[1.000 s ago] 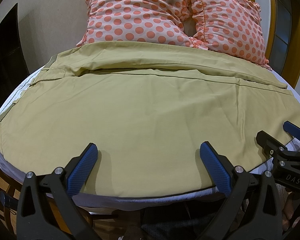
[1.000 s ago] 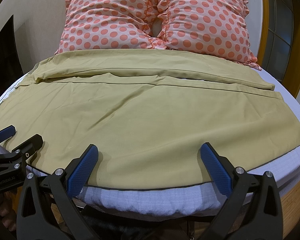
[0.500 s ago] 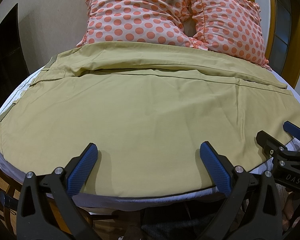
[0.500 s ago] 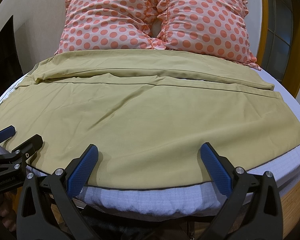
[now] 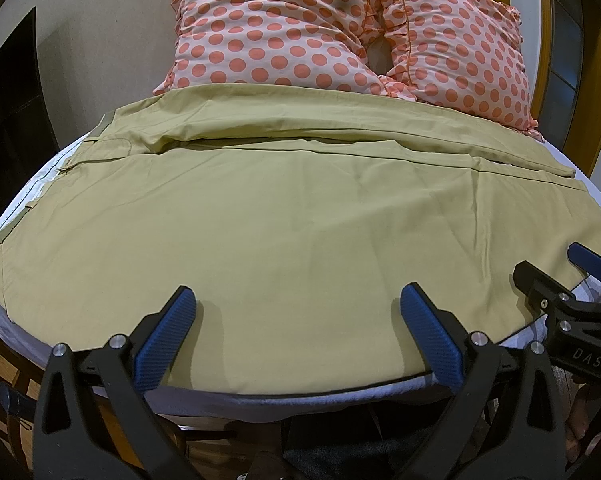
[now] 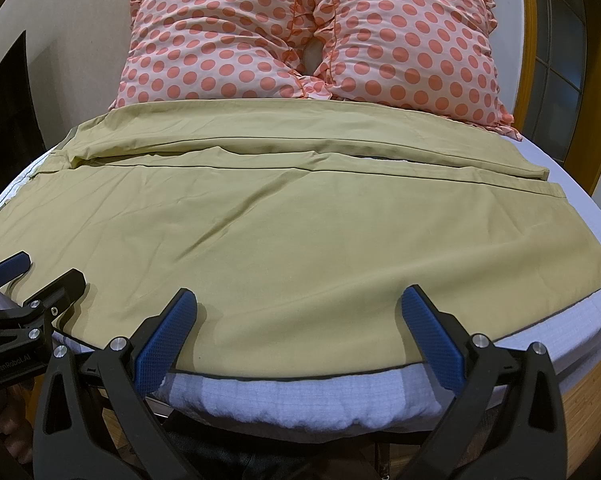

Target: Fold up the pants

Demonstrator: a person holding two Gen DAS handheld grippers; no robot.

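Pants (image 5: 292, 216): khaki, spread flat across the white-sheeted bed (image 6: 300, 396), below two dotted pillows (image 6: 260, 48).
Left gripper (image 5: 296, 320): fingers spread wide, over the near hem.
Right gripper (image 6: 296, 320): likewise spread, gripping nothing.

Khaki pants (image 5: 284, 216); pink orange-dotted pillows (image 5: 284, 36); white mattress (image 6: 300, 396).

My right gripper (image 6: 298, 320) hangs open over the near edge of the tan pants (image 6: 260, 232); polka-dot pillows (image 6: 312, 40) lie far.
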